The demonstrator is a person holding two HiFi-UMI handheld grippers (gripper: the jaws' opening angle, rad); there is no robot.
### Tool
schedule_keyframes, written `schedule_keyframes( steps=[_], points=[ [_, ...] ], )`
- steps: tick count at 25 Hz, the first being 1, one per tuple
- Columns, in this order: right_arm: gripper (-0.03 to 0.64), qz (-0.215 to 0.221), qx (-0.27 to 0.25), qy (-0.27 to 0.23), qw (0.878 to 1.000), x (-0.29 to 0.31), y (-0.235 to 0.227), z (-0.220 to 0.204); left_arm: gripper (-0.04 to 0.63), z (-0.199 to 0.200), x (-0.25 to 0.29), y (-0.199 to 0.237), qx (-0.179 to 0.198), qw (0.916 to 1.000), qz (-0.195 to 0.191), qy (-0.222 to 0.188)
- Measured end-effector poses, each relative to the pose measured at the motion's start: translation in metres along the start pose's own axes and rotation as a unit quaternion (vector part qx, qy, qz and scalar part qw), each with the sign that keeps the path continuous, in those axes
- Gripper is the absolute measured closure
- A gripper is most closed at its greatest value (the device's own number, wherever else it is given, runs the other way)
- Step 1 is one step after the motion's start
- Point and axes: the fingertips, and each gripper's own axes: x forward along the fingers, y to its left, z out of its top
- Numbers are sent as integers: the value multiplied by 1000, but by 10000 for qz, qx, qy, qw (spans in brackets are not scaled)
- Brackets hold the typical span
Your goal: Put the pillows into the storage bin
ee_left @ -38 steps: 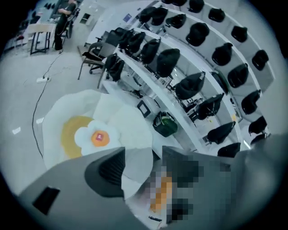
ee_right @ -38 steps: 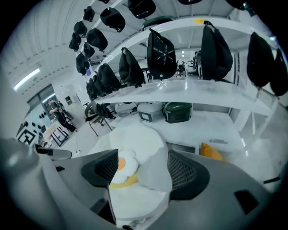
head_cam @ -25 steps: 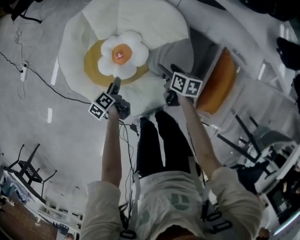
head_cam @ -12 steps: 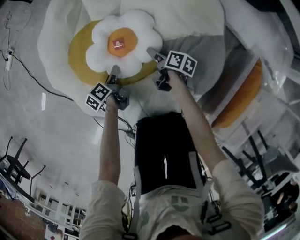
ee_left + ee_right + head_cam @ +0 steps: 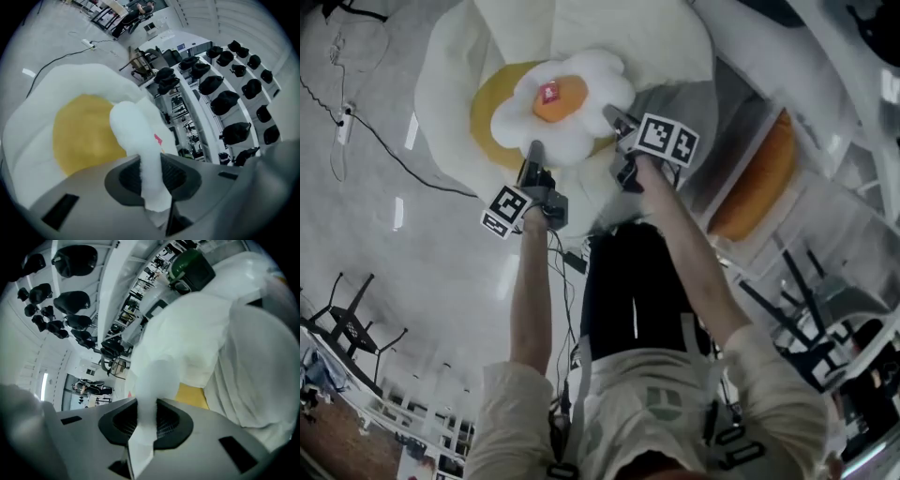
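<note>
Large white pillow point(image 5: 450, 94) cut by top edge.

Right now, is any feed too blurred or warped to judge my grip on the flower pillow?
Head view: evenly lit, sharp mid-frame, bent toward the edges; flower pillow clear. Left gripper view: strong fisheye, dark corners, its edge soft up close, yet the left gripper, jaws just closed, pinches it. Right gripper view: same warp, fabric washed out; right gripper likewise just closed on it.
</note>
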Motion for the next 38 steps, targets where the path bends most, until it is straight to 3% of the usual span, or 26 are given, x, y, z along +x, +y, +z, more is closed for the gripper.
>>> schedule_keyframes(
  steps=[5, 9, 13, 16, 19, 30, 34, 36, 38],
  points=[
    [551, 184, 203, -465, 9985, -148, 142, 15, 514, 29, -105, -168, 256, 9981, -517, 229],
    [551, 435, 197, -1463, 9881, -260, 238, 48, 514, 46, -151, -296, 441, 9878, -1446, 378],
    [551, 610, 38, -2251, 9724, -352, 287, 53, 514, 36, -190, -370, 556, 9737, -2137, 554],
    [551, 720, -57, -2701, 9601, -398, 302, 53, 514, 22, -205, -410, 540, 9584, -2672, 840],
    [551, 720, 17, -3098, 9481, -436, 298, 50, 514, -1, -212, -439, 435, 9469, -2956, 1188],
    [551, 699, 505, -4092, 9084, -559, 218, 37, 514, -126, -216, -499, 986, 9083, -3314, 2355],
    [551, 118, 607, -4152, 9076, -610, 161, 35, 514, -191, -202, -522, 1678, 8877, -3405, 2605],
    [551, -73, 535, -4132, 9090, -639, 135, 42, 514, -227, -189, -535, 1898, 8847, -3325, 2659],
    [551, -150, 595, -4161, 9072, -675, 105, 50, 515, -272, -180, -552, 1831, 8829, -3331, 2757]
  ],
)
